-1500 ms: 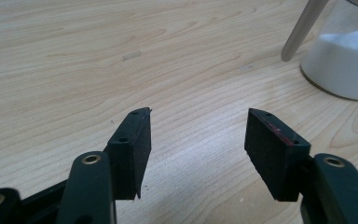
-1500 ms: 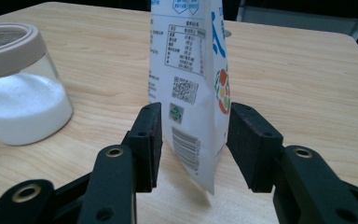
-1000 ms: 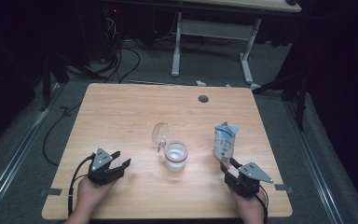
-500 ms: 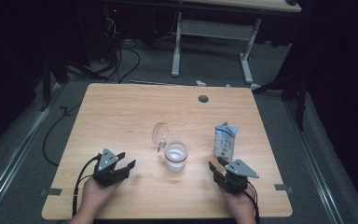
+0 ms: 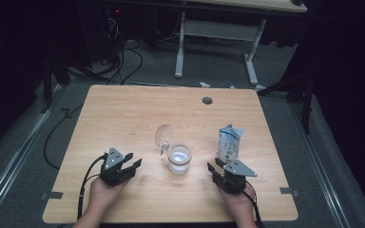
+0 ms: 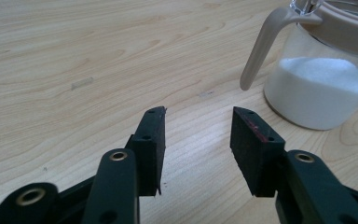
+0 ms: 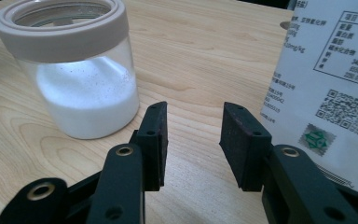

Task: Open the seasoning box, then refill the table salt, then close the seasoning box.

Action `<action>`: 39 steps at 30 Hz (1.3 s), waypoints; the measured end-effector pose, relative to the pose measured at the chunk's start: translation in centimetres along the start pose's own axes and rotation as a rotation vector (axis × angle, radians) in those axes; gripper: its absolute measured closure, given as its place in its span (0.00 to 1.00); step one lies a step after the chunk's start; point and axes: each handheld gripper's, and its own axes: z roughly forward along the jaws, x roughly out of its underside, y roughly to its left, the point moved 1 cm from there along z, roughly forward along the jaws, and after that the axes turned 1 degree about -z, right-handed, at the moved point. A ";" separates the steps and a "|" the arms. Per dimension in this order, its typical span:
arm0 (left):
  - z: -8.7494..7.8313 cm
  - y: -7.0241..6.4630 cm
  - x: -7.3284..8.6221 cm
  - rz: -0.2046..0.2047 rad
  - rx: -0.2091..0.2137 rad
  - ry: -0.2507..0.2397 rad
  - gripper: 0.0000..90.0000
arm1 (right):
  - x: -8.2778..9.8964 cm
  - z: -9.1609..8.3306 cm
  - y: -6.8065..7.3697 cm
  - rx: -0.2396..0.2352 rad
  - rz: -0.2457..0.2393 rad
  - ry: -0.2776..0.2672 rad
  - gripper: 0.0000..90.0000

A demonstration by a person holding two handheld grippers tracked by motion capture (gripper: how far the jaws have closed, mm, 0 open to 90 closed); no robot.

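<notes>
Both grippers' jaws had just been closing, empty; the right gripper (image 5: 220,170) slid toward nine o'clock off the packet (image 5: 229,142). Next, approach the jar (image 5: 179,158) squarely; the left gripper (image 5: 130,161) gaped half-open.

In the left gripper view the glass jar (image 6: 324,88) is cut off by the top and right edges, so its rim and far side cannot be seen. In the right gripper view the white pouch (image 7: 326,84) is cropped at the top and right, its small print cannot be read, and its lower corner is hidden behind the right gripper's (image 7: 193,140) jaw.
</notes>
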 end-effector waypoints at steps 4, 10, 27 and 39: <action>0.2 -0.3 -0.4 -0.024 0.022 -0.011 0.69 | -0.1 0.2 0.2 -0.007 -0.010 0.006 0.71; 0.7 -0.7 -1.1 -0.041 0.029 -0.011 0.75 | 0.1 0.3 0.5 -0.015 -0.018 0.015 0.72; 2.3 -1.5 -3.9 -0.042 0.017 -0.033 1.00 | 0.2 1.2 1.2 -0.044 -0.044 0.033 1.00; 3.1 -3.1 -6.4 -0.039 0.054 -0.086 1.00 | -0.4 2.1 2.9 -0.085 -0.077 0.032 1.00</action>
